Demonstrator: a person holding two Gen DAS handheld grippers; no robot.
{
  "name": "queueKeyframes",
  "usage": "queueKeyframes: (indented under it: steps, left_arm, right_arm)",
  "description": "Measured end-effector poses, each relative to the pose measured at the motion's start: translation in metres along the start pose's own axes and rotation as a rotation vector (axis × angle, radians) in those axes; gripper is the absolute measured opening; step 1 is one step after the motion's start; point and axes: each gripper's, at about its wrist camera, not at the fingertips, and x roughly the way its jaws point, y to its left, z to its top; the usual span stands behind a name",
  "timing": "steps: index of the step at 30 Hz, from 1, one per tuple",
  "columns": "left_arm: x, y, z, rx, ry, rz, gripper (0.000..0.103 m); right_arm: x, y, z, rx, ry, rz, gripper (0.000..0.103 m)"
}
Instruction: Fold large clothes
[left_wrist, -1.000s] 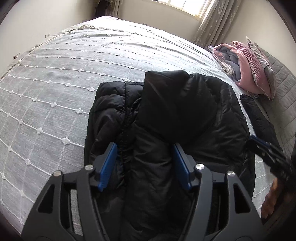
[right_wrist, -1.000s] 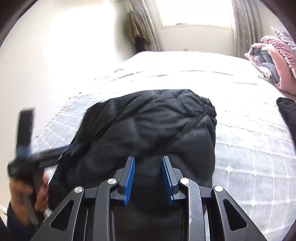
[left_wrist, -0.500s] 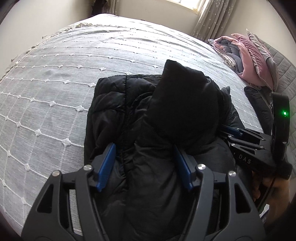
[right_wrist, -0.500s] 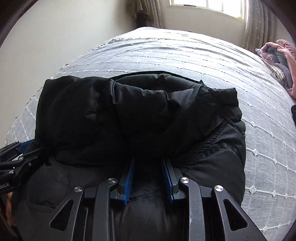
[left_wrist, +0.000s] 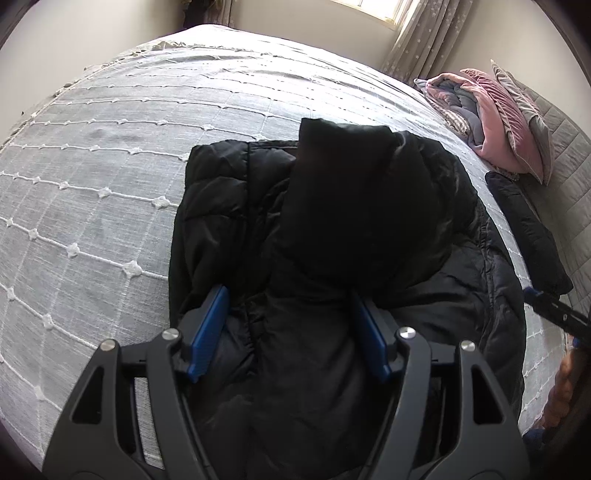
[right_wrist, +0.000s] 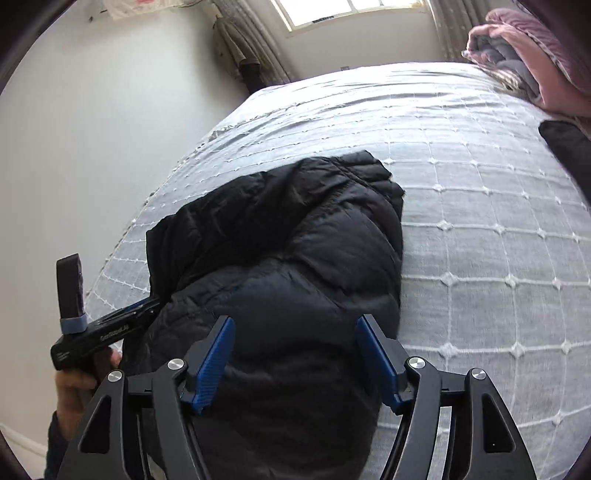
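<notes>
A black puffer jacket (left_wrist: 332, 236) lies folded in a thick bundle on the grey quilted bed (left_wrist: 92, 192), its hood laid over the body. It also shows in the right wrist view (right_wrist: 280, 258). My left gripper (left_wrist: 290, 334) is open, its blue pads on either side of the jacket's near part, holding nothing. My right gripper (right_wrist: 295, 360) is open just above the jacket's near end, empty. The right gripper shows at the right edge of the left wrist view (left_wrist: 554, 314); the left gripper shows at the jacket's left side in the right wrist view (right_wrist: 110, 325).
A pile of pink and grey bedding (left_wrist: 491, 118) lies at the bed's far right, also in the right wrist view (right_wrist: 528, 51). Another black garment (left_wrist: 524, 229) lies beside it. A wall runs along the bed's left side (right_wrist: 92, 129). A window with curtains is behind.
My right gripper has opened and let go of the jacket, and has drawn back. The jacket's folded-over top now lies settled. The left gripper stays open in place.
</notes>
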Motion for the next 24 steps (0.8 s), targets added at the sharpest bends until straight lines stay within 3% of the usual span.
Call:
queueKeyframes:
  steps: [5,7,15,20,24]
  left_arm:
    - [-0.005,-0.001,-0.003,0.005,-0.025,0.008,0.069]
    - [-0.013,0.001,-0.002,-0.010,-0.027,0.010,0.069]
    - [-0.052,0.019,-0.018,-0.065,-0.016,-0.044,0.079]
    - [-0.054,0.038,-0.040,-0.128,0.008,-0.012,0.085]
    - [-0.047,0.044,-0.056,-0.175,0.064,-0.066,0.086]
  right_arm:
    - [0.001,-0.045,-0.030,0.145,0.011,0.046,0.070]
    - [0.000,-0.058,-0.034,0.210,0.045,0.116,0.070]
    - [-0.003,-0.054,-0.034,0.184,0.047,0.143,0.070]
    - [0.001,-0.054,-0.034,0.203,0.054,0.185,0.072]
    - [0.011,-0.052,-0.035,0.219,0.081,0.201,0.075]
